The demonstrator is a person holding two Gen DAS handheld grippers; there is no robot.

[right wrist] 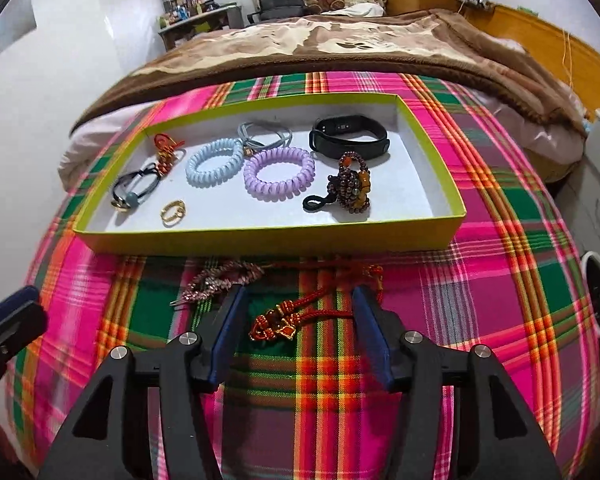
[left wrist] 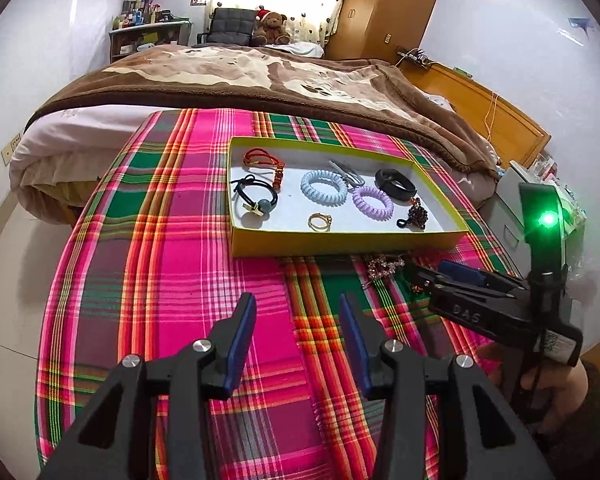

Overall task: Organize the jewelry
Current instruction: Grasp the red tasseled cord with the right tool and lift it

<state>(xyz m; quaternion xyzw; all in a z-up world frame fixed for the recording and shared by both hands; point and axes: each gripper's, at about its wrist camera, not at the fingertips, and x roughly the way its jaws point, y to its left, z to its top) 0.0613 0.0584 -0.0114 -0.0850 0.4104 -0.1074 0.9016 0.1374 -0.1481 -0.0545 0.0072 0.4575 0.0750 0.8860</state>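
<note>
Risk lies in the right gripper [right wrist: 300, 320], jaws wide around the red knotted cord bracelet [right wrist: 296, 318] on the plaid cloth [right wrist: 480, 300] near the yellow-rimmed tray [right wrist: 260, 238], snagging cloth or the pink beaded hair clip [right wrist: 220, 278] just left, while the left gripper [left wrist: 298, 334] hangs open, empty.

The right gripper [left wrist: 414, 276] hides part of the sparkly hair clip [left wrist: 384, 266], and the shelf bottles [left wrist: 140, 14] are too small to identify.
</note>
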